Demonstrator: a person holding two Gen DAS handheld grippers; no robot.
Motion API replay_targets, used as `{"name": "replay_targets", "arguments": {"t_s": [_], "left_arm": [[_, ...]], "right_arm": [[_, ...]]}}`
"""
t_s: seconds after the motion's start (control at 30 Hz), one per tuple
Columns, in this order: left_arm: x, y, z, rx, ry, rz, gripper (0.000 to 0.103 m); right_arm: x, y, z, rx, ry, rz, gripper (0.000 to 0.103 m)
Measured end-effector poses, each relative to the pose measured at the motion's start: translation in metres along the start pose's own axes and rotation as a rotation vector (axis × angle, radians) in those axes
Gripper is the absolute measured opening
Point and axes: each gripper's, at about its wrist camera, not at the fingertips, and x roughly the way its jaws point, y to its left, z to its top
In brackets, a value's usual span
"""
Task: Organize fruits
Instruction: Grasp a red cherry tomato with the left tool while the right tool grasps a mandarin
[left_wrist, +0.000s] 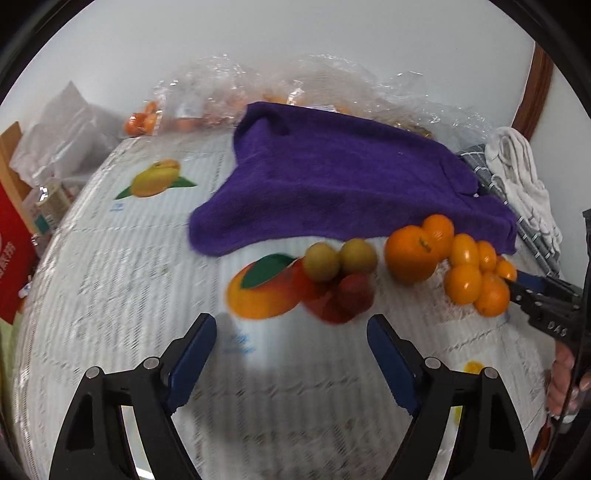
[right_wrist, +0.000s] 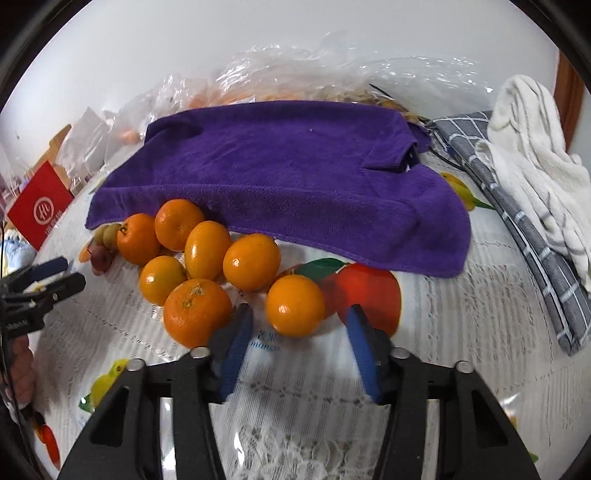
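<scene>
Several oranges lie in a cluster on the fruit-print tablecloth in front of a purple towel. One orange sits apart, just ahead of my right gripper, which is open and empty with its blue pads on either side of it. In the left wrist view the oranges lie at the right, and two green plums and red plums lie just beyond my left gripper, which is open and empty. The plums show at far left in the right wrist view.
Clear plastic bags of fruit stand behind the towel. A grey checked cloth and a white cloth lie at the right. A red box and other clutter stand at the left edge.
</scene>
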Motion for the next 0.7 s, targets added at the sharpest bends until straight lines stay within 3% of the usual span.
{"name": "replay_targets", "arguments": {"t_s": [0.1, 0.23, 0.3, 0.37, 0.7], "left_arm": [[0.005, -0.01, 0.006, -0.002, 0.001, -0.013, 0.066], [0.007, -0.02, 0.009, -0.01, -0.023, -0.054, 0.049], [0.008, -0.021, 0.011, -0.013, -0.027, -0.082, 0.033], [0.01, -0.022, 0.01, -0.018, -0.026, -0.114, 0.024], [0.003, -0.015, 0.005, -0.061, -0.081, -0.16, 0.022]], "right_arm": [[0.001, -0.001, 0.0, 0.005, -0.014, 0.019, 0.031], [0.0, -0.003, -0.002, -0.004, -0.032, 0.005, 0.031], [-0.004, -0.003, -0.002, -0.007, -0.049, -0.02, 0.031], [-0.006, -0.007, -0.003, 0.006, -0.056, -0.025, 0.031], [-0.006, -0.017, -0.011, 0.04, -0.069, -0.03, 0.031]]}}
